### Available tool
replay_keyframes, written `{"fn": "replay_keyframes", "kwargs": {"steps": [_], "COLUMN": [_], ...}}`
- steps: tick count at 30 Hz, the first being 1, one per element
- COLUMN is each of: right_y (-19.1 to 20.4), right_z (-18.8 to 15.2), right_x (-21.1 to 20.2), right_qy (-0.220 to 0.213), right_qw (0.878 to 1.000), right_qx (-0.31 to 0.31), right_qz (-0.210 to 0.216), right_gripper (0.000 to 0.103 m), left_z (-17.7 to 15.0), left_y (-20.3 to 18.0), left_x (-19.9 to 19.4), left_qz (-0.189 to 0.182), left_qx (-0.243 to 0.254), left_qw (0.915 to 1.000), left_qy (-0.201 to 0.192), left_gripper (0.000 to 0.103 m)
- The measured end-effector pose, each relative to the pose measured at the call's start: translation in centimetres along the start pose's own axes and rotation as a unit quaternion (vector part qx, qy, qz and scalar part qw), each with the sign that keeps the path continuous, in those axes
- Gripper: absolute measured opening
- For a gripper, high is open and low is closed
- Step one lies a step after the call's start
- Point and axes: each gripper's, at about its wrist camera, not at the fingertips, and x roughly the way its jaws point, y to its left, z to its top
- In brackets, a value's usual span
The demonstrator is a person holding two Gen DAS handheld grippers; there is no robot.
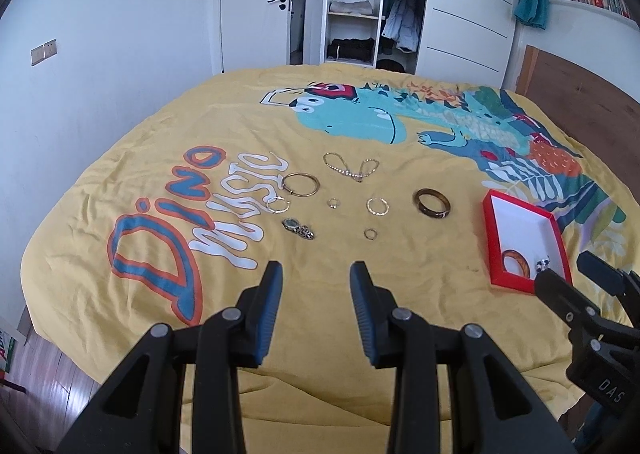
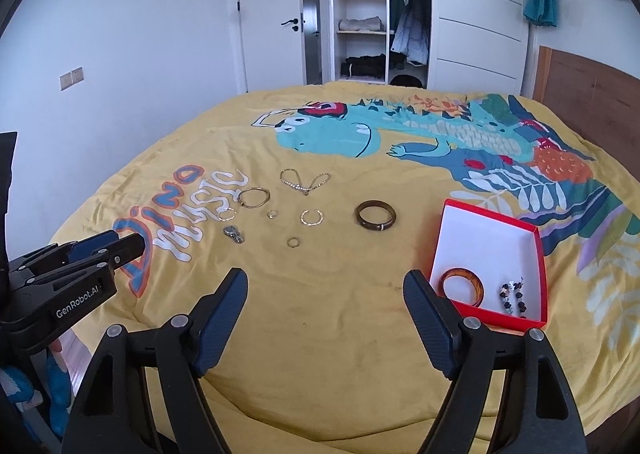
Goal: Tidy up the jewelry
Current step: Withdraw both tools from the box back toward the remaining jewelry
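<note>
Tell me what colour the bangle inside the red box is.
Amber orange with a woody grain: the glossy round bangle in the red cardboard box shows best from the right wrist.

Yellow dinosaur bedspread (image 2: 360,334) carries scattered jewelry (image 2: 304,218) and a red box (image 2: 536,278).

Left tongs (image 1: 316,274) parted, empty, above yellow bedspread (image 1: 120,174). Beyond them, relative to red box (image 1: 489,238): brown bangle (image 1: 431,204) just left; rings, gold hoop (image 1: 301,184), watch (image 1: 298,229), chain necklace (image 1: 351,168) farther left. Orange bangle (image 1: 517,263) inside box. Right tongs (image 1: 576,274) at its near corner.
</note>
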Motion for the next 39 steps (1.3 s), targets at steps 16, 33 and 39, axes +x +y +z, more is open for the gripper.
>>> {"fn": "replay_keyframes", "kwargs": {"steps": [16,33,39], "right_y": [-0.7,-1.4,-1.2], "right_z": [0.0,-0.2,0.2], "right_x": [5.8,13.3,17.5], "right_qy": [0.039,0.080,0.090], "right_qw": [0.999,0.994,0.991], "right_qx": [0.001,0.000,-0.001], "right_qz": [0.023,0.071,0.096], "right_gripper": [0.065,0.046,0.046], "left_z": [0.7,0.5,1.4], "left_y": [-0.4,1.7,4.0], "left_x": [6.2,13.8,17.3], "left_qz": [0.009,0.002,0.009], "left_qx": [0.002,-0.062,-0.105], "left_qw": [0.9987,0.9934,0.9894], "left_qy": [0.050,0.097,0.100], "left_gripper": [0.033,0.033,0.043]}}
